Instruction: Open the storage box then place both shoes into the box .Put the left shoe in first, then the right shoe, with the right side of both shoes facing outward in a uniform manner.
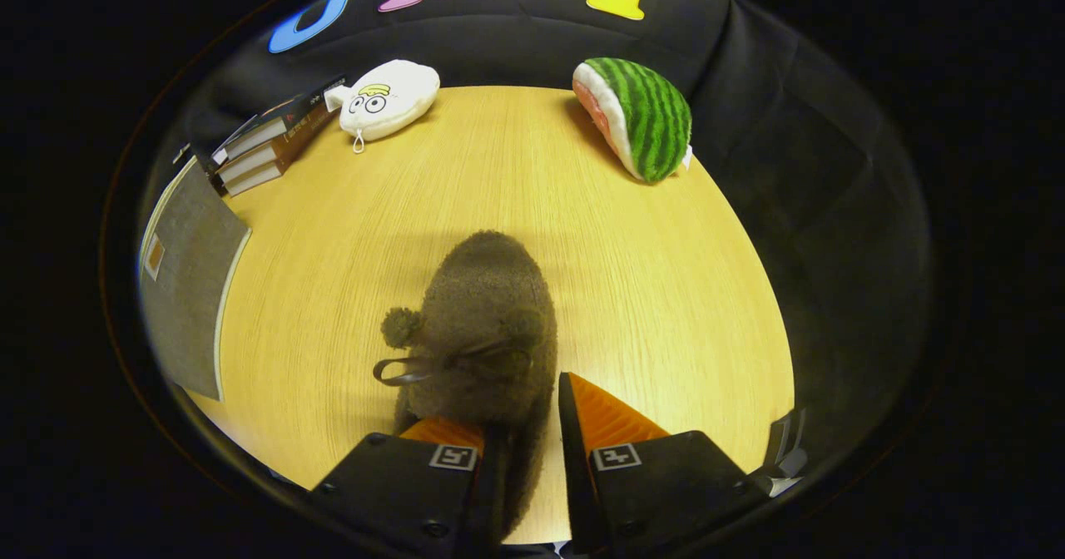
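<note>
A brown fuzzy shoe [491,318] with a pom-pom and a small bow stretches away from my gripper [520,413] over the wooden table [666,293]. Its near end sits between the two fingers, which press on it from both sides. The left finger is partly covered by the shoe's fur. A grey storage box [187,284] with a pale rim and a small orange tag stands to the left of the shoe, at the table's left edge. I cannot tell whether the box is open.
A stack of books [266,143] lies at the far left, behind the box. A white plush toy with eyes [387,97] and a watermelon-slice plush [641,114] rest at the table's far edge. Bare wood lies between them and the shoe.
</note>
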Demonstrator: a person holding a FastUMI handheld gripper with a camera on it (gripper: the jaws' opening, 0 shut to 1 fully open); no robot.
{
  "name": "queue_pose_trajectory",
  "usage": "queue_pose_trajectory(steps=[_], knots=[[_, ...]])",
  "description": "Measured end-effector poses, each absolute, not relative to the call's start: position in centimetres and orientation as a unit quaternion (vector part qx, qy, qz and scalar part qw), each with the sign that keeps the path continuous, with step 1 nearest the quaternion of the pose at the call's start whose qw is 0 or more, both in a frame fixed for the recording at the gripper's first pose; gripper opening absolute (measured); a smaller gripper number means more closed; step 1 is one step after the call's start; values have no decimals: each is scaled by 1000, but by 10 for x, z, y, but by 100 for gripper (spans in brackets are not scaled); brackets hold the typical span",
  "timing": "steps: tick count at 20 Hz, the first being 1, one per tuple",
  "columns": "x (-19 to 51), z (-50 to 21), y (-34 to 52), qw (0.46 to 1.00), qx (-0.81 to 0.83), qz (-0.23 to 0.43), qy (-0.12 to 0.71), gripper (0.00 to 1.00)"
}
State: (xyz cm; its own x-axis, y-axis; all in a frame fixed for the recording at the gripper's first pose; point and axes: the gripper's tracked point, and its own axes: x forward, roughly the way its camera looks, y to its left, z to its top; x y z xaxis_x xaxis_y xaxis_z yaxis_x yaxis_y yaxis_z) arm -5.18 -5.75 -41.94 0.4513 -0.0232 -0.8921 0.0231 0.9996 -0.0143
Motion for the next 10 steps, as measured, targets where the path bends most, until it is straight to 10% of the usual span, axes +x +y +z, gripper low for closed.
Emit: queue_pose_trajectory(steps=[3,10], knots=[[-52,-420,-61,853,-2,-29,520,10],[-35,-335,-46,883,48,-36,465,7]])
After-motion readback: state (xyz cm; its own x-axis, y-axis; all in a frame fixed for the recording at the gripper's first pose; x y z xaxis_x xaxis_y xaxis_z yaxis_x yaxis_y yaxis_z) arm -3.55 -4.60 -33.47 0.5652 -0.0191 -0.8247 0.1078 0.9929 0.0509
